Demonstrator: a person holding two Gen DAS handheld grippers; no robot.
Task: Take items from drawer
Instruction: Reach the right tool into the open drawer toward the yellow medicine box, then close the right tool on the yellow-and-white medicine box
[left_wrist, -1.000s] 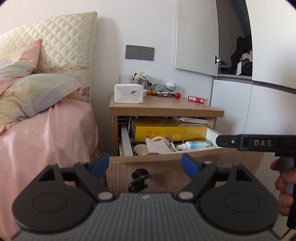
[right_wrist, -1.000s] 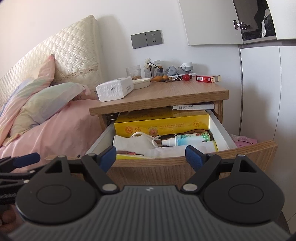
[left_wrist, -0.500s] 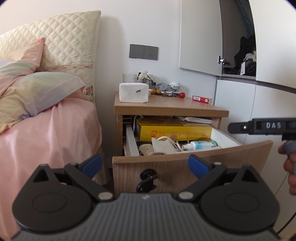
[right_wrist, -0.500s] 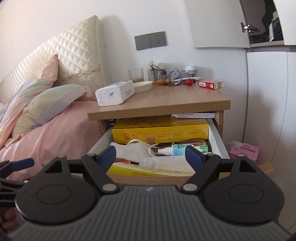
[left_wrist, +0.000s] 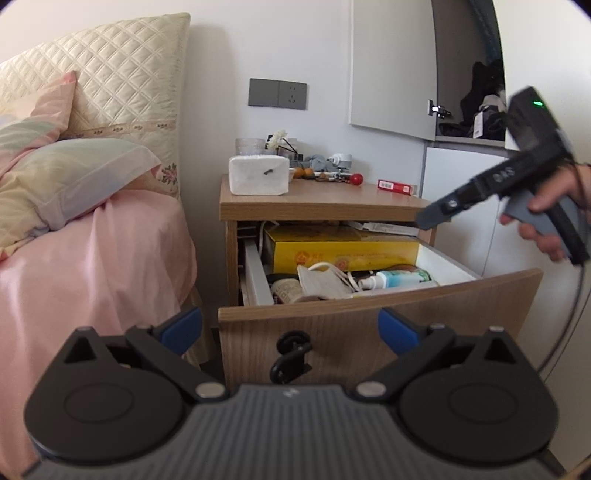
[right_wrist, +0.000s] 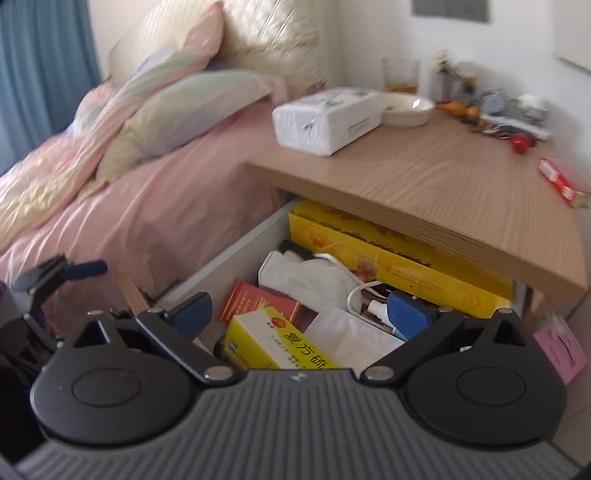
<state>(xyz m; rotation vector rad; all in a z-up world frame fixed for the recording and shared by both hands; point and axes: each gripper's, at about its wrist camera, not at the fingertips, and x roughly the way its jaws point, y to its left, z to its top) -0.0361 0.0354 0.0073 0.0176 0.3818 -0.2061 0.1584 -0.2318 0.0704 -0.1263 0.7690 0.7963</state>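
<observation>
The wooden drawer (left_wrist: 369, 325) of the nightstand stands pulled out. Inside lie a long yellow box (right_wrist: 399, 254), a white face mask (right_wrist: 306, 277), a small spray bottle (left_wrist: 395, 277), a red packet (right_wrist: 255, 301) and a yellow-white medicine box (right_wrist: 280, 343). My left gripper (left_wrist: 290, 328) is open, low in front of the drawer face near its black handle (left_wrist: 290, 354). My right gripper (right_wrist: 299, 314) is open and tilts down over the drawer, above the medicine box. In the left wrist view the right gripper (left_wrist: 428, 218) is held up by a hand (left_wrist: 546, 214).
The nightstand top (right_wrist: 461, 184) carries a tissue pack (right_wrist: 325, 120), a bowl (right_wrist: 406, 109), a glass, a red ball (right_wrist: 520, 142) and a red box (right_wrist: 561, 181). A bed with pink sheet (left_wrist: 92, 266) and pillows lies left. White cupboards (left_wrist: 454, 192) stand right.
My right gripper rose and swung over the open drawer, now looking down into it. The left gripper backed off a little from the drawer face. Both stayed open.
</observation>
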